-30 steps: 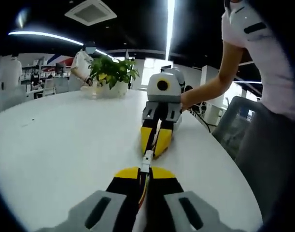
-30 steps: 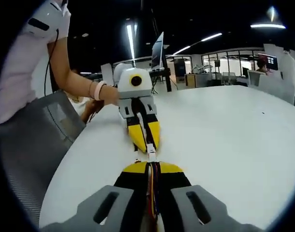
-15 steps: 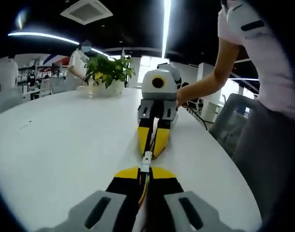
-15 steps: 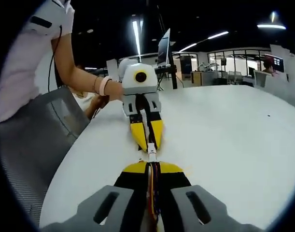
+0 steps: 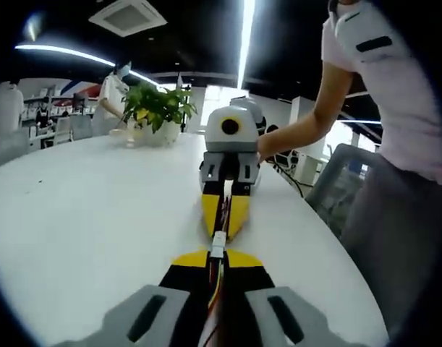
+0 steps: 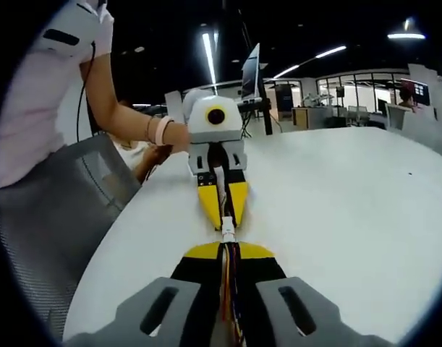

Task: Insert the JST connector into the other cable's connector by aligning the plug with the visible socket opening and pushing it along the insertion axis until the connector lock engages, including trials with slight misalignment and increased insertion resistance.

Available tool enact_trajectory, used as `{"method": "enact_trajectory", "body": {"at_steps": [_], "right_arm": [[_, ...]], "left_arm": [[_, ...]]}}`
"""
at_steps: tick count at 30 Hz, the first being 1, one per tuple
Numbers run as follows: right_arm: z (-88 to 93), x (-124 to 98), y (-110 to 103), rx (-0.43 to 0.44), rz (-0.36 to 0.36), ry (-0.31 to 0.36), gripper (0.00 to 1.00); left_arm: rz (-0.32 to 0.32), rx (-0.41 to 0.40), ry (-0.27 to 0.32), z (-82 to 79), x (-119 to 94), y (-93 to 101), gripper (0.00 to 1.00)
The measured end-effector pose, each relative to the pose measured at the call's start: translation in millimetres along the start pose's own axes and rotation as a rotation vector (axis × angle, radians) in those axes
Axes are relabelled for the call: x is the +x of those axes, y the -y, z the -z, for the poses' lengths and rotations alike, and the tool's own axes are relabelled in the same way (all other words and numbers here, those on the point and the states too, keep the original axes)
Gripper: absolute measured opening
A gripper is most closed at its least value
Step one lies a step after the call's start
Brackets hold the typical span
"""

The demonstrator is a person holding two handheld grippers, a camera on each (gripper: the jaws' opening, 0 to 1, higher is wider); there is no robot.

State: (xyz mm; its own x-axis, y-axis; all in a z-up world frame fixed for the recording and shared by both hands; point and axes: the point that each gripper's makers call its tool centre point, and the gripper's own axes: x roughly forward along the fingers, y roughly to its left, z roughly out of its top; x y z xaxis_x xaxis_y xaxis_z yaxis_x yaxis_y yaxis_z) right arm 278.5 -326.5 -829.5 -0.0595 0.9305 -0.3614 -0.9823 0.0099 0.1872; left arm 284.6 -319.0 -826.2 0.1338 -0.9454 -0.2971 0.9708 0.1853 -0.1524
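Both grippers met nose to nose over the white table [image 5: 76, 217], well clear of the plant [image 5: 154, 108] at the far edge.

Left gripper [image 5: 217, 259] seen in left gripper view: jaws pressed together on a wire bundle [image 5: 215, 278], white connector [image 5: 218, 244] poking out just past the yellow tips. Right gripper [image 5: 224, 220] came in from the far side, jaws closed to a narrow V, tips touching or just beside the connector. Could not tell from here whether plug and socket were fully seated; joint too small.

Right gripper view, same picture mirrored: right gripper [image 6: 228, 249] pinched on coloured wires [image 6: 229, 285], white connector [image 6: 227, 230] directly ahead of its tips. Left gripper [image 6: 222, 217] opposite, yellow jaws closed on its own cable [image 6: 219, 184], tips meeting the connector. Both bodies lined up on one axis, roughly straight across the table [image 6: 351, 202]. Lock state not readable.

Person's hand [image 6: 179, 136] behind the left gripper's body, bracelet [image 6: 161, 131] on the wrist. Arm [image 5: 307, 126] reaching to the right gripper's body. Grey chair [image 6: 69, 195] beside the table edge, on the person's side. Monitor [image 6: 251, 69] beyond the table, behind the left gripper.
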Motion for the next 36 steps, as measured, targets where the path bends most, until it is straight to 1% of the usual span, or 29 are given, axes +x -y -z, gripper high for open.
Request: {"method": "enact_trajectory", "body": {"at_steps": [2,3,5,7,13,15,17,22,30,34,36], "right_arm": [[-3.2,-2,0,0.015,-0.001,0.017,0.03],[-5.9,-3,1,0.031,0.010,0.029,0.03],[-9.0,-4,1,0.030,0.017,0.038,0.02],[-12.5,-3,-1,0.032,0.008,0.049,0.02],[-11.0,-3,-3,0.039,0.002,0.036,0.02],[-10.4,-3,-3,0.038,0.001,0.032,0.02],[-9.7,-3,-2,0.038,0.004,0.032,0.02],[-8.6,-1,11,0.036,0.027,0.037,0.02],[-9.5,-1,30,0.006,0.063,0.040,0.02],[-1.4,1,40,-0.017,0.074,0.014,0.03],[1.7,-1,45,-0.023,0.082,0.010,0.03]], "left_arm": [[0.002,0.001,0.023,-5.1,-1,-1.0,0.00],[-0.002,0.000,0.036,-7.9,-1,-2.4,0.00],[-0.002,0.000,0.048,-11.1,-2,-3.9,0.00],[0.011,-0.006,0.061,-13.7,-1,-1.9,0.00],[0.010,-0.010,0.055,-11.3,0,-3.1,0.00],[0.014,-0.010,0.053,-12.4,3,-0.7,0.00],[0.011,-0.010,0.051,-11.3,4,-3.1,0.00],[-0.016,-0.004,0.052,-9.3,7,-17.9,0.00],[-0.039,0.011,0.053,-8.9,11,-40.3,0.00],[-0.046,0.019,0.023,-2.4,15,-46.7,0.00],[-0.055,0.022,0.017,-1.3,16,-48.3,0.01]]}}
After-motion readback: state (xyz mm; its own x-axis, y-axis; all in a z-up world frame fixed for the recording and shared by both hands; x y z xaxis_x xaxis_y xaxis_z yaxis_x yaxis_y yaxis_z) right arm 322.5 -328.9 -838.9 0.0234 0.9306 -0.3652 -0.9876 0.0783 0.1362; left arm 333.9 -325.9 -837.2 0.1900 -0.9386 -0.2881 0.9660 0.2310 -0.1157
